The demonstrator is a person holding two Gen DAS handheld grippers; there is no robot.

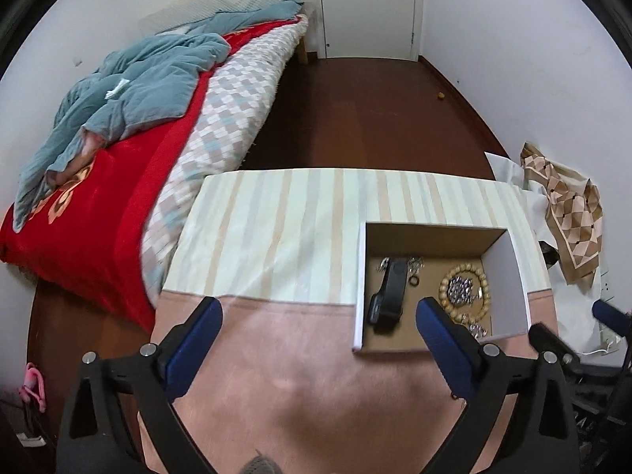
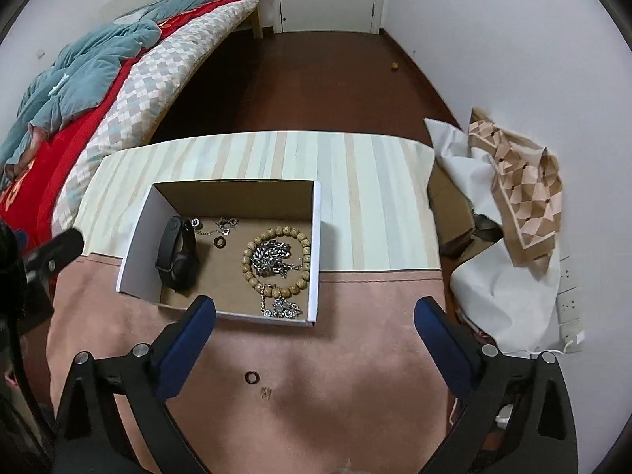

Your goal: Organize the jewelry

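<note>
Both tools wide, nothing held: right tool (image 2: 314, 331), left tool (image 1: 320, 331). Loose dark ring (image 2: 251, 377) and small metal piece (image 2: 265, 393) on counter (image 2: 355, 355), just this side of box (image 2: 316, 252). Inside box: black band (image 2: 177, 252), bead bracelet (image 2: 276, 264) around silver chain (image 2: 272, 258). No legible writing anywhere.

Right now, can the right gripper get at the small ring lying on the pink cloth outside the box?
Probably yes. The ring lies alone on the pink cloth, near the open right gripper and on its side of the box, with nothing between them.
</note>
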